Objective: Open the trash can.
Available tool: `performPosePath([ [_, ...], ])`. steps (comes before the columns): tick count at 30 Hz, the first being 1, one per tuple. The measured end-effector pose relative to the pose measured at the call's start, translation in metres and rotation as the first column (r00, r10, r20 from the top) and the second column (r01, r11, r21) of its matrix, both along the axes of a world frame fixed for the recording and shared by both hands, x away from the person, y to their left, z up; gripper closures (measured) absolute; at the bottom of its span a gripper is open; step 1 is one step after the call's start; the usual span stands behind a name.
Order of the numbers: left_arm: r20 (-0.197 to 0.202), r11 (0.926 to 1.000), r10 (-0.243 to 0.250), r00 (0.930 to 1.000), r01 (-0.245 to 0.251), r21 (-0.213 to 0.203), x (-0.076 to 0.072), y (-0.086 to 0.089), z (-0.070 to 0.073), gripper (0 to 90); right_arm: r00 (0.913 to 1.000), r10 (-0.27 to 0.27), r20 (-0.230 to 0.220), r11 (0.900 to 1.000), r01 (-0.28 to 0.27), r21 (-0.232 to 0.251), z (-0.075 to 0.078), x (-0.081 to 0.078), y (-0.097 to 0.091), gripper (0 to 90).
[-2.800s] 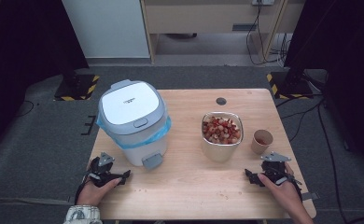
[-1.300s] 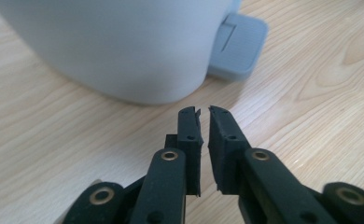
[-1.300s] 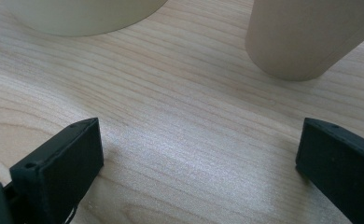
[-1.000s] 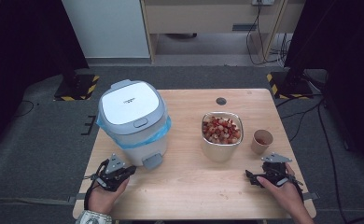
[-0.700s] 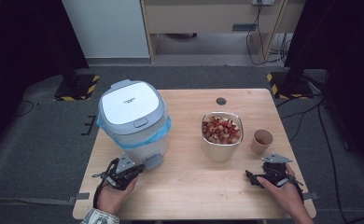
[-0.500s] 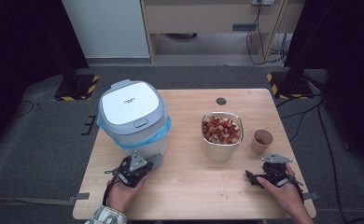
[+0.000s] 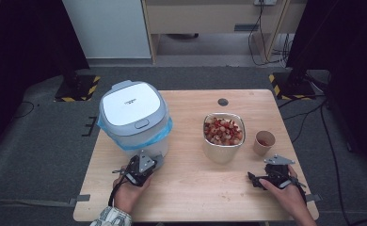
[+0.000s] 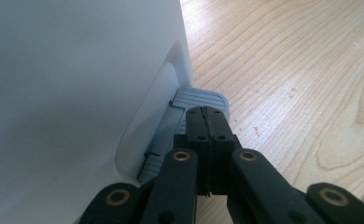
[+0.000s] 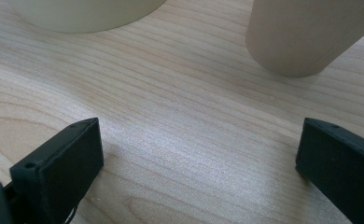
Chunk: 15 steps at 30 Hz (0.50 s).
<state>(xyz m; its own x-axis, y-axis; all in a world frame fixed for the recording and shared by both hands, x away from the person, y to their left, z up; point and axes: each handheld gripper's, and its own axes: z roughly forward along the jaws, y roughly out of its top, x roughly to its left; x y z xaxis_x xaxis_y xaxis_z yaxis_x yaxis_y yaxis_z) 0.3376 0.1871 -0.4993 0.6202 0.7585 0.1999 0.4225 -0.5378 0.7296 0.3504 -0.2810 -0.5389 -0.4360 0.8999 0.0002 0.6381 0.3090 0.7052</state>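
From above, the white bin (image 7: 133,117) with its blue liner stands on the desk (image 7: 191,188) at the left, the left hand-held gripper (image 7: 141,165) at its base. The left gripper view shows its jaws pressed together, empty, tips over the ribbed grey pedal (image 8: 201,99). The right hand-held gripper (image 9: 199,163) gapes wide, empty, near the paper cup (image 9: 306,32).

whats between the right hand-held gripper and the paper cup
Nothing: in the right gripper view, bare wooden table runs from the open right hand-held gripper to the paper cup.
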Motion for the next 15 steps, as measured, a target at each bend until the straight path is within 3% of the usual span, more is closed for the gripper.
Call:
performPosePath([
  [15, 0.012, 0.9963, 0.004, 0.9999, -0.005, 0.086, 0.0012, -0.0069, -0.0056, 89.8, 1.0000, -0.002, -0.004, 1.0000, 0.002, 0.001, 0.0002, -0.0010, -0.0003, 1.1],
])
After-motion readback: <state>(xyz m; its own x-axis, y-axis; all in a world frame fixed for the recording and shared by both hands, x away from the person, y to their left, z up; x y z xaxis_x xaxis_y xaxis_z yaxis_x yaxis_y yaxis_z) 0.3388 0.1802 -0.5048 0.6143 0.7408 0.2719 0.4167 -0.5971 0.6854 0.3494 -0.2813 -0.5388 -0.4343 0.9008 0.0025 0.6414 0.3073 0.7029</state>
